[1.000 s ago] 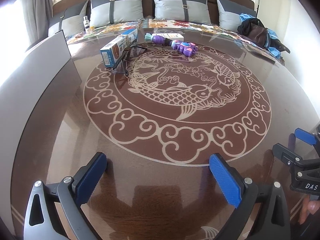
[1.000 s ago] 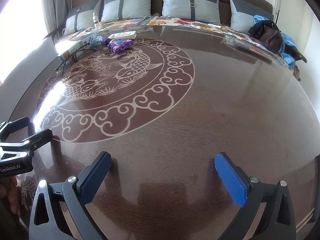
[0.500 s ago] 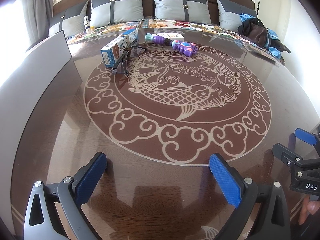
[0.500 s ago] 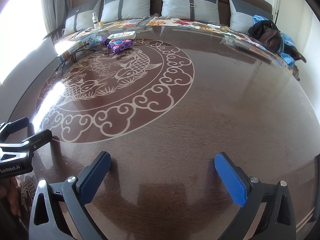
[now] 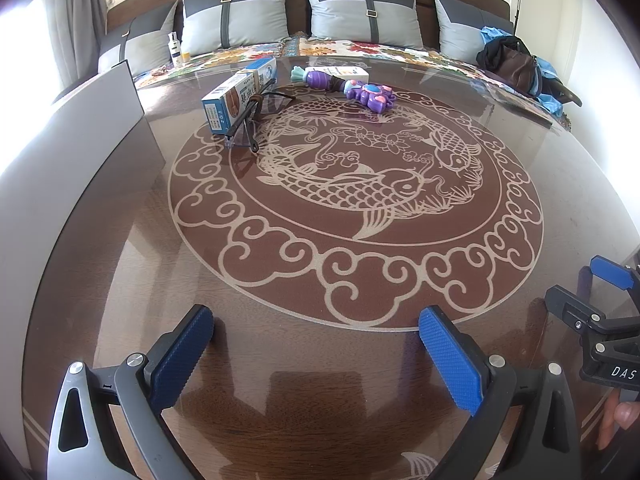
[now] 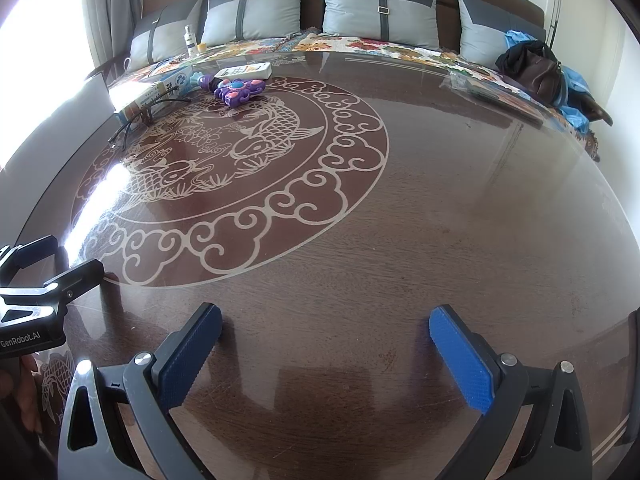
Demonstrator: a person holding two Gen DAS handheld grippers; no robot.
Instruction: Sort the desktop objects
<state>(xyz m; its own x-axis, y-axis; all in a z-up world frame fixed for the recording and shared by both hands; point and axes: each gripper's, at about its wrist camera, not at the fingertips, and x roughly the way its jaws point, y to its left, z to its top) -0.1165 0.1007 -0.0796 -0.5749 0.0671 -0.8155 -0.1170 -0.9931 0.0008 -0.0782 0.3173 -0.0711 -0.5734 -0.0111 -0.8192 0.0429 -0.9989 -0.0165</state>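
At the far side of the round glass-topped table [image 5: 120, 280] lie a blue and white box [image 5: 236, 94], dark glasses [image 5: 252, 120] leaning against it, a purple toy [image 5: 352, 88] and a white box [image 5: 340, 72] behind the toy. The same cluster shows in the right wrist view: box [image 6: 160, 94], glasses [image 6: 136, 124], purple toy [image 6: 238, 88], white box [image 6: 244, 71]. My left gripper [image 5: 316, 340] hovers open over the near table edge, far from them, holding nothing. My right gripper [image 6: 326, 340] is open and empty too, to the right of the left one.
A grey flat panel [image 5: 80, 140] stands along the table's left edge. A sofa with grey cushions [image 5: 360, 12], a floral cover and a small bottle [image 5: 175, 48] lies behind the table. A dark bag [image 5: 512, 64] rests at the back right. A hand [image 5: 620, 416] holds the right gripper.
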